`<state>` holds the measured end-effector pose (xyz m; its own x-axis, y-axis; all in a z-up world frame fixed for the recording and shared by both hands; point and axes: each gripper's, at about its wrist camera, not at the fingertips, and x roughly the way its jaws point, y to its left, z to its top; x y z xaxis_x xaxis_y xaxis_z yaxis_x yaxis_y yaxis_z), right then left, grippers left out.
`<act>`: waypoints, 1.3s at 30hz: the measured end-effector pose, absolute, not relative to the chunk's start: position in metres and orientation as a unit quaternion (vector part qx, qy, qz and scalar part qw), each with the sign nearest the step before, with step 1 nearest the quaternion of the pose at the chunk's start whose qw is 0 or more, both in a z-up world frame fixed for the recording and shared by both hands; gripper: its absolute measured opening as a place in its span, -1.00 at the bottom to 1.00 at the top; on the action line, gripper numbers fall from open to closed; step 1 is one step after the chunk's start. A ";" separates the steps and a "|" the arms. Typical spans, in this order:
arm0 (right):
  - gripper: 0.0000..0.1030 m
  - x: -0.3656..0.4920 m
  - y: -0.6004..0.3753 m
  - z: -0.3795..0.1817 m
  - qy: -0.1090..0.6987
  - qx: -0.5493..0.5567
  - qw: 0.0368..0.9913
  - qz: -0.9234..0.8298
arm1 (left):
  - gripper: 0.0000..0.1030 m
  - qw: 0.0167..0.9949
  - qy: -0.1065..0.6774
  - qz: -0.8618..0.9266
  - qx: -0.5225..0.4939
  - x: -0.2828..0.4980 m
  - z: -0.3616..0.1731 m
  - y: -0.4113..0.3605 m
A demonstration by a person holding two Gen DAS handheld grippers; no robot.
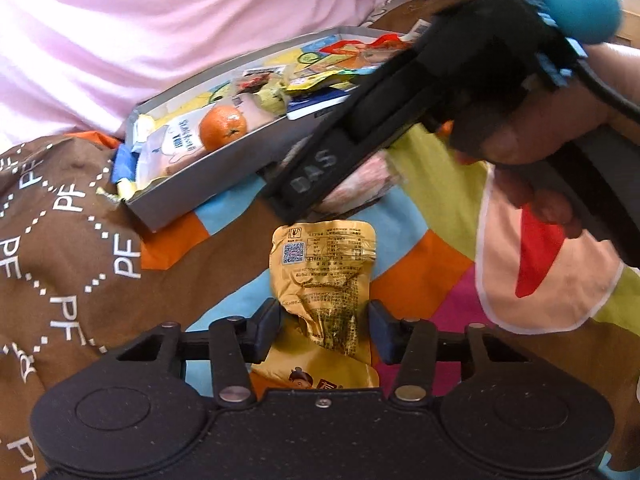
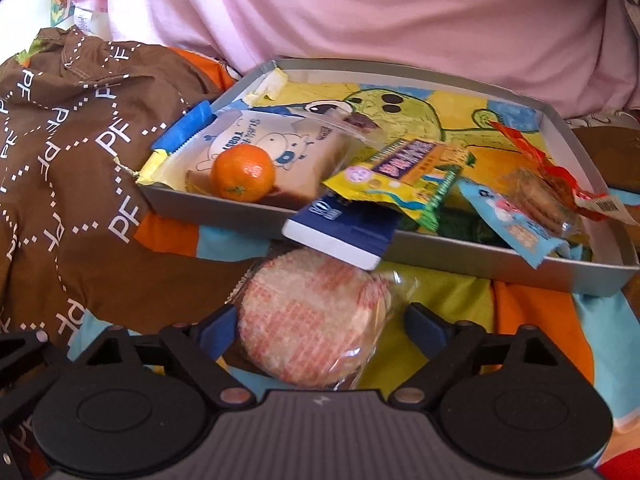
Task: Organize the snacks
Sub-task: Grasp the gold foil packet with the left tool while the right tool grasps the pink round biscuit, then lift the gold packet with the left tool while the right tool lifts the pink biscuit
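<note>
Landmark: shallow grey tray [image 2: 400, 248] with a cartoon-printed floor, lying on a patchwork bedspread [image 1: 436, 264] of orange, blue, lime and pink patches.
Brown cloth [image 2: 60, 168]: left of the tray, crumpled, printed with white dotted diamonds and "PF".
Toast packet [image 2: 280, 148]: left end of the tray, soft pale wrapper with a cartoon cow, its blue crimped end over the tray's left rim.
Mandarin [image 2: 243, 173]: round, glossy orange, against the tray's near wall, on the toast packet.
Blue-and-white box [image 2: 344, 232]: flat, rectangular, tilted over the tray's near wall, one corner hanging outside.
Yellow pouch [image 1: 326, 276]: crinkled foil, outside the tray on the bedspread, long axis running away from the left camera toward the tray, printed back up.
Left gripper [image 1: 323, 320]: jaws partly open, either side of the pouch's near end; whether the pads touch it I cannot tell.
Rice cracker [image 2: 312, 316]: round, bumpy, in a clear wrapper, just in front of the tray's near wall.
Right gripper [image 2: 320, 324]: jaws wide open, flanking the cracker, the right pad apart from it.
</note>
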<state>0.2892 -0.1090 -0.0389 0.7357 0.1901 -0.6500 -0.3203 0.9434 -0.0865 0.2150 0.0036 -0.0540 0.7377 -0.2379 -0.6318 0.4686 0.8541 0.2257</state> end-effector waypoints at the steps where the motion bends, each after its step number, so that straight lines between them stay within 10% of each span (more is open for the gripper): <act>1: 0.72 0.288 -0.111 -0.039 0.336 -0.096 0.927 0.139 | -0.02 0.914 0.309 -0.190 0.183 0.216 -0.054 0.005; 14: 0.37 0.262 -0.155 -0.043 0.348 -0.051 0.927 0.129 | -0.03 0.926 0.324 -0.150 0.124 0.217 -0.049 0.019; 24: 0.78 0.263 -0.154 -0.042 0.337 -0.032 0.932 0.129 | -0.01 0.929 0.321 -0.139 0.122 0.219 -0.050 0.021; 39: 0.81 0.235 -0.135 -0.070 0.336 -0.098 0.931 0.109 | 0.03 0.928 0.320 -0.138 0.129 0.219 -0.051 0.020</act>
